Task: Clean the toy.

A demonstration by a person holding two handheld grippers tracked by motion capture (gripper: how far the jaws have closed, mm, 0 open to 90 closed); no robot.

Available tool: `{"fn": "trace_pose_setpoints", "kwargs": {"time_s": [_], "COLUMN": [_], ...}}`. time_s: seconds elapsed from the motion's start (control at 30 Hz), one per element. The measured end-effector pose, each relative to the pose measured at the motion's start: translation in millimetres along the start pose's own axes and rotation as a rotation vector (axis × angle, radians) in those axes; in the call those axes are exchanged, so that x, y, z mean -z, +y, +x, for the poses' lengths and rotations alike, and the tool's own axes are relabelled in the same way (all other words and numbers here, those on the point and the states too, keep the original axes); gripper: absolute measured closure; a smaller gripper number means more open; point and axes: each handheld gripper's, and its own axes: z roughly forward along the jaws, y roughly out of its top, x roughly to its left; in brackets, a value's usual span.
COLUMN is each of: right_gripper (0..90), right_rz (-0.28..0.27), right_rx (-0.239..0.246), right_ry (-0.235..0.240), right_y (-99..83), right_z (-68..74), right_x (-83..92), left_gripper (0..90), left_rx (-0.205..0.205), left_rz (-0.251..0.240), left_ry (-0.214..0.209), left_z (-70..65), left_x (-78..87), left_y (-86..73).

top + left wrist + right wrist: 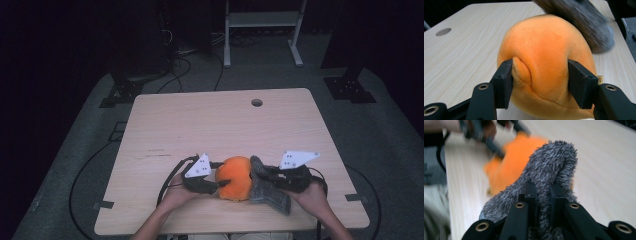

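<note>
Orange plush ball (235,178) sits on the worktop (210,120) at 6 o'clock, near my edge. My left hand-held gripper (540,83), at the ball's 9 o'clock, pinches its fabric. At its 3 o'clock, my right hand-held gripper (543,195) clamps the grey fuzzy sock (554,167), touching the ball.

A pale wood-grain desk (200,125) fills the middle of the frame, with a round cable hole (257,102) near its far edge. Grey carpet (380,150) surrounds it. At top centre stands a white metal frame (262,20); black stand bases (348,89) sit at upper right and upper left, the room beyond dark
</note>
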Motion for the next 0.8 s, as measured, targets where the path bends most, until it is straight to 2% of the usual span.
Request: {"fn": "trace_pose_setpoints", "kwargs": {"time_s": [0.07, 0.1, 0.17, 0.2, 0.23, 0.27, 0.3, 0.37, 0.43, 0.47, 0.5, 0.6, 0.7, 0.8], "right_gripper": [79.3, 79.3, 79.3, 79.3, 79.3, 79.3, 79.3, 79.4, 79.4, 79.4, 79.3, 79.2, 79.1, 79.0], "right_rz": [0.004, 0.016, 0.025, 0.029, 0.029, 0.029, 0.027, 0.029, 0.028, 0.028, 0.054, 0.062, 0.037, 0.007], "right_rx": [0.000, 0.010, 0.014, 0.025, 0.028, 0.030, 0.031, 0.013, -0.017, -0.017, -0.039, -0.048, -0.035, -0.006], "right_ry": [0.023, 0.023, 0.036, 0.034, 0.034, 0.034, 0.033, 0.036, 0.054, 0.054, 0.045, 0.053, 0.055, 0.057], "right_y": [6.2, 7.4, 5.6, 3.6, 1.9, -0.8, -2.8, -9.6, -18.6, -18.6, -27.9, -31.8, -20.8, -3.9], "right_z": [-4.3, -4.0, -0.7, 1.5, 3.5, 5.4, 5.7, 4.0, -0.8, -0.8, -5.4, -9.2, -9.9, -9.5], "right_x": [-5.8, -9.4, -14.4, -14.9, -14.6, -13.6, -12.5, -8.4, -2.8, -2.8, 1.7, 6.6, 8.5, 2.5], "left_gripper": [39.8, 33.8, 14.9, 8.0, 7.1, 9.4, 18.1, 30.3, 35.8, 37.5, 39.0, 42.0, 43.1, 44.0], "left_rx": [0.006, 0.030, 0.123, 0.156, 0.196, 0.207, 0.196, 0.137, 0.101, 0.101, 0.076, 0.020, -0.044, -0.104], "left_rz": [-0.002, -0.002, 0.013, 0.023, 0.027, 0.025, 0.018, 0.005, 0.009, 0.009, 0.006, -0.009, -0.016, -0.011], "left_ry": [0.001, 0.008, 0.009, -0.003, -0.041, -0.068, -0.097, -0.083, -0.074, -0.074, -0.065, -0.045, -0.019, 0.001], "left_z": [0.7, 2.1, 8.8, 10.9, 13.0, 12.9, 11.6, 6.2, 2.7, 2.7, 1.0, -3.8, -6.2, -7.0], "left_x": [0.8, 0.9, -1.7, -3.8, -7.7, -9.7, -10.5, -8.9, -7.8, -7.8, -7.3, -6.0, -3.8, -0.3], "left_y": [0.1, 0.0, 0.2, 0.1, -1.1, -1.6, -1.8, 0.8, 3.8, 3.8, 4.7, 7.4, 9.8, 9.8]}}
